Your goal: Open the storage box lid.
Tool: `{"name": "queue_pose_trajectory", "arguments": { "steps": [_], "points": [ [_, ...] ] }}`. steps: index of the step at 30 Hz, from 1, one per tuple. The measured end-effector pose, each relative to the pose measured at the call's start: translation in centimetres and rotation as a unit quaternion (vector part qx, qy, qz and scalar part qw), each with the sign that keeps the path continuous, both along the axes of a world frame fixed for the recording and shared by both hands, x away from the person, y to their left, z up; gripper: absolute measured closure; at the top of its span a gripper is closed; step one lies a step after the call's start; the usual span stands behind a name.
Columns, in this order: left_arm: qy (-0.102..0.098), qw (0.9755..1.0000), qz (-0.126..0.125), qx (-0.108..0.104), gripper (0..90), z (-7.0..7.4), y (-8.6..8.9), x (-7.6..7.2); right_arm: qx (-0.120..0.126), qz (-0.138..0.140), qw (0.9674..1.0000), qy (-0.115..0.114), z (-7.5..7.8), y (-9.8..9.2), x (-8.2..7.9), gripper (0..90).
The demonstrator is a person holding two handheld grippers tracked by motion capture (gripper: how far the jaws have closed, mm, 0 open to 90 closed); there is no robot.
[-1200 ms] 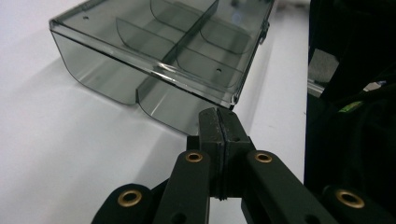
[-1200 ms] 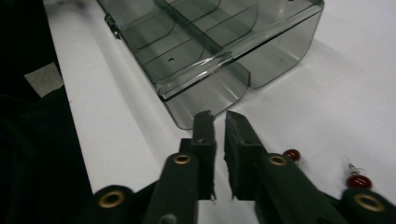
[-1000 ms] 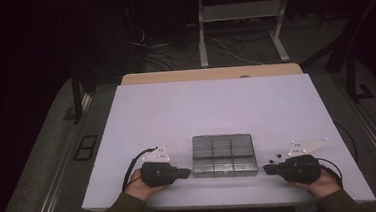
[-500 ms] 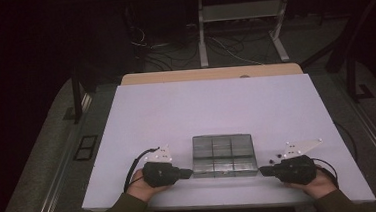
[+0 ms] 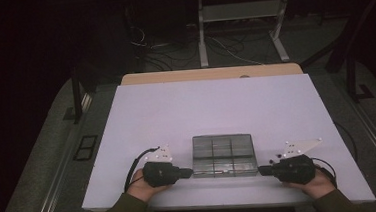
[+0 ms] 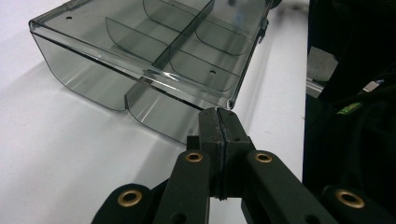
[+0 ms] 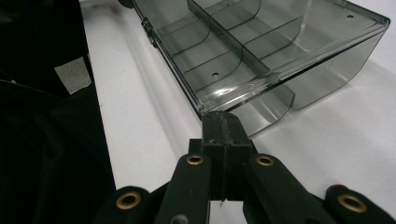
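Note:
A smoky clear plastic organiser box with several divided compartments sits on the white table near its front edge. My left gripper lies on the table at the box's left front corner, jaws shut with nothing between them. In the left gripper view the shut tips sit right at the corner of the box; contact is unclear. My right gripper mirrors it at the right front corner, also shut and empty. In the right gripper view its tips sit just below the rim of the box.
A hand holds each gripper, left hand and right hand, both at the table's front edge. The table's wide far half lies bare. Behind it is a wooden strip, then floor with cables and a metal stand.
The right gripper has slid left along the table toward the box's right corner. The left gripper has edged slightly right. The box has not moved.

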State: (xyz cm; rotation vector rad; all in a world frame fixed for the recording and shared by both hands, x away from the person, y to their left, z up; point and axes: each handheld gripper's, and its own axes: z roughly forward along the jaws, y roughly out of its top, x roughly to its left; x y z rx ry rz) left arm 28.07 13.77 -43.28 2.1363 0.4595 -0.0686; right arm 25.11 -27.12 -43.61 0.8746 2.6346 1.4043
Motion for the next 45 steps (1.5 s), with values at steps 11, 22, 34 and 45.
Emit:
{"name": "queue_pose_trajectory", "arguments": {
  "steps": [11, 22, 34, 45],
  "points": [
    [-0.002, 0.9999, 0.006, -0.010, 88.7, 0.2, -0.1, 0.0, 0.007, -0.001, 1.0000, -0.005, 0.2, 0.1, 0.0, 89.0],
    [-0.004, 0.9997, 0.011, -0.022, 88.7, 0.4, -0.2, 0.0, 0.013, -0.002, 0.9998, -0.014, 0.5, 0.3, 0.0, 89.0],
    [-0.005, 0.9993, 0.015, -0.033, 88.7, 0.6, -0.6, 0.1, 0.021, -0.009, 0.9995, -0.021, 0.8, 0.4, 0.2, 89.0],
    [-0.013, 0.9991, 0.017, -0.035, 88.7, 0.7, -1.0, 0.2, 0.022, -0.004, 0.9994, -0.025, 0.9, 1.2, 0.4, 89.0]
  ]
}}
